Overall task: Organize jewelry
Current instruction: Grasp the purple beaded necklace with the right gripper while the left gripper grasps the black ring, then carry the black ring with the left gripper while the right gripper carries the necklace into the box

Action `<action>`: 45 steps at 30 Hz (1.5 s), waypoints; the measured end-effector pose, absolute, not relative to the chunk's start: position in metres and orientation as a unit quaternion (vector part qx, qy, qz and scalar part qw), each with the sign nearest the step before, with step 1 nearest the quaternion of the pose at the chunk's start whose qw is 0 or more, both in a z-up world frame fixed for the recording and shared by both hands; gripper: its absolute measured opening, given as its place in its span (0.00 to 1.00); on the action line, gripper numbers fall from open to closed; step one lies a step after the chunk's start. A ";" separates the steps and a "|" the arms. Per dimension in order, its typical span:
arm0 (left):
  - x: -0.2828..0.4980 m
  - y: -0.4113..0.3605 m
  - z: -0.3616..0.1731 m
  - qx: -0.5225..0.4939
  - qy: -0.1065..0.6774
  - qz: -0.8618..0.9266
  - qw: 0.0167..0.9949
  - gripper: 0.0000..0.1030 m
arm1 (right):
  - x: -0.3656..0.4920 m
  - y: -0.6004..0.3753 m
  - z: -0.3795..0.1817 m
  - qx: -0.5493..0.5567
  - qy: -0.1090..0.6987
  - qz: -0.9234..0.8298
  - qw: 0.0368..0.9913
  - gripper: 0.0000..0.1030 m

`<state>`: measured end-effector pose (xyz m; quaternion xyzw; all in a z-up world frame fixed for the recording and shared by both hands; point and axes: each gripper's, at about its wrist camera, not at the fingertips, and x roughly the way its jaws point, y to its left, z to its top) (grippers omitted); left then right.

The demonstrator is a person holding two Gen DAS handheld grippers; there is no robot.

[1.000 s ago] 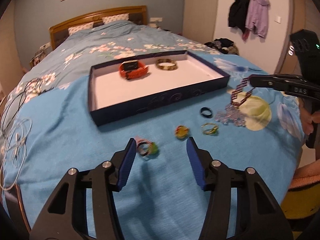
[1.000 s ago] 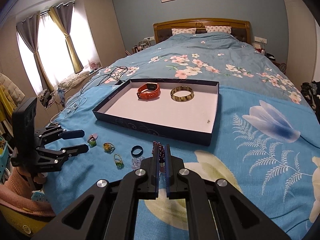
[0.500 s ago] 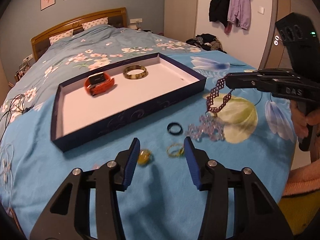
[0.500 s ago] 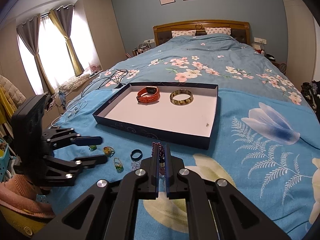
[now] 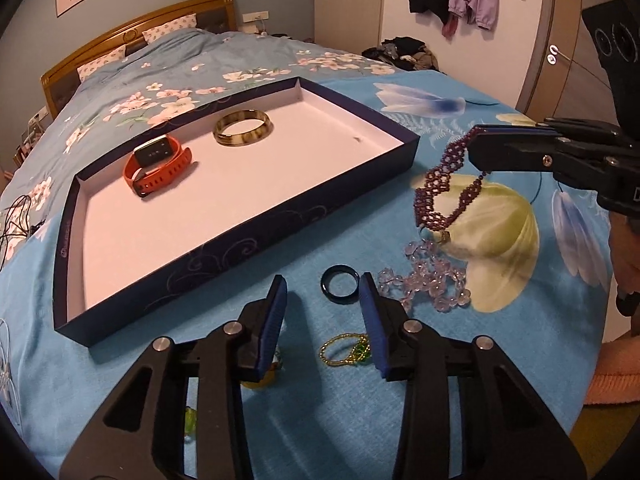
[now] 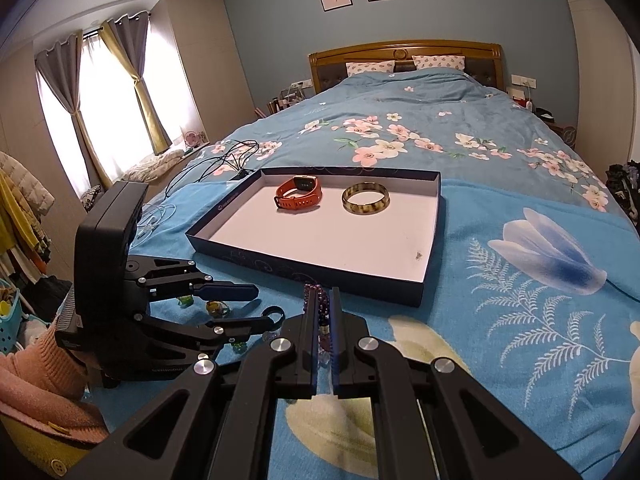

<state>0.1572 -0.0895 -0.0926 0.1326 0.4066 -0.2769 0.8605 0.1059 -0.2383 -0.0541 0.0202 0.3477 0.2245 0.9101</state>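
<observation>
Sorting was perhaps a third done, judging by what lay where. On the bed (image 6: 500,152), the shallow navy tray (image 5: 240,240) sat across the middle near the foot and held only two pieces: the orange watch (image 5: 158,164) and the mottled bangle (image 5: 243,133), side by side toward its far wall, with most of its white floor bare.

Everything else remained outside, on the blue cover between the tray's near wall and the foot edge of the bed. The purple beaded necklace (image 5: 444,188) hung from the right gripper (image 5: 486,152), whose fingers were pressed together on its upper end; its lower end touched the cover beside the clear crystal bracelet (image 5: 430,280). Neither had reached the tray.

The left gripper (image 5: 324,312) pointed down at the small pieces, its fingers (image 5: 274,320) closing with nothing pinched yet; the dark ring (image 5: 340,283) lay just beyond the tips and the gold-and-green ring (image 5: 344,350) on the cover between them. A yellow ring (image 6: 216,307) and a green ring (image 6: 185,300) waited nearer the bed's left edge.
</observation>
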 end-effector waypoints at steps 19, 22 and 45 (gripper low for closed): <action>0.157 -0.085 -0.084 0.115 0.394 -0.279 0.868 0.21 | 0.115 -0.234 -0.046 0.011 0.335 0.229 0.914 0.03; 0.155 -0.080 -0.074 0.108 0.382 -0.275 0.876 0.21 | 0.117 -0.232 -0.042 0.008 0.331 0.231 0.915 0.03; 0.191 -0.030 -0.031 0.074 0.347 -0.213 0.910 0.21 | 0.174 -0.218 -0.023 0.014 0.314 0.223 0.923 0.03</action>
